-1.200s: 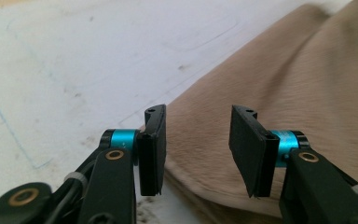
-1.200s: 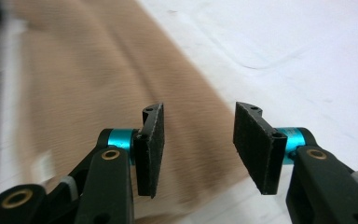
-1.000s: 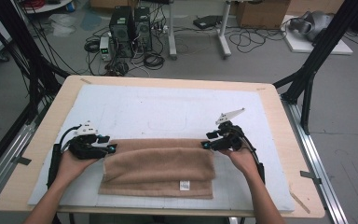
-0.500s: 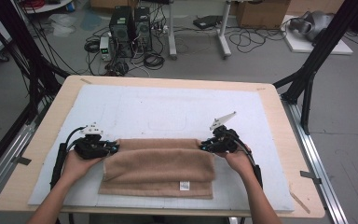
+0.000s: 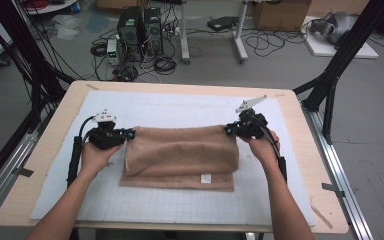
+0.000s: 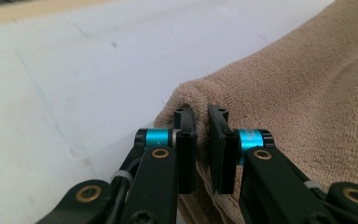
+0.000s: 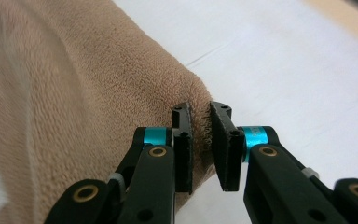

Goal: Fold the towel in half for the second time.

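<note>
- On the counter [image 5: 45, 165], a white gridded mat [image 5: 180, 107] carries a folded tan towel [image 5: 180, 155] near its middle; a small white label [image 5: 206, 178] shows at the towel's near edge.
- Left tool [image 5: 125, 135]: at the towel's left end; jaws pinched onto the fabric edge, terry cloth between the black pads [image 6: 186, 140].
- Right tool [image 5: 228, 129]: at the towel's right end; jaws likewise clamped on a fold of towel, pads [image 7: 182, 140] pressing the nap.
- Hands: left hand [image 5: 97, 155] and right hand [image 5: 261, 147] enter from the near side; bare mat lies around the towel.
- Surroundings beyond the counter: computer towers [image 5: 139, 27], tangled cables [image 5: 162, 62], black frame struts [image 5: 347, 45] on the grey floor [image 5: 280, 70].
</note>
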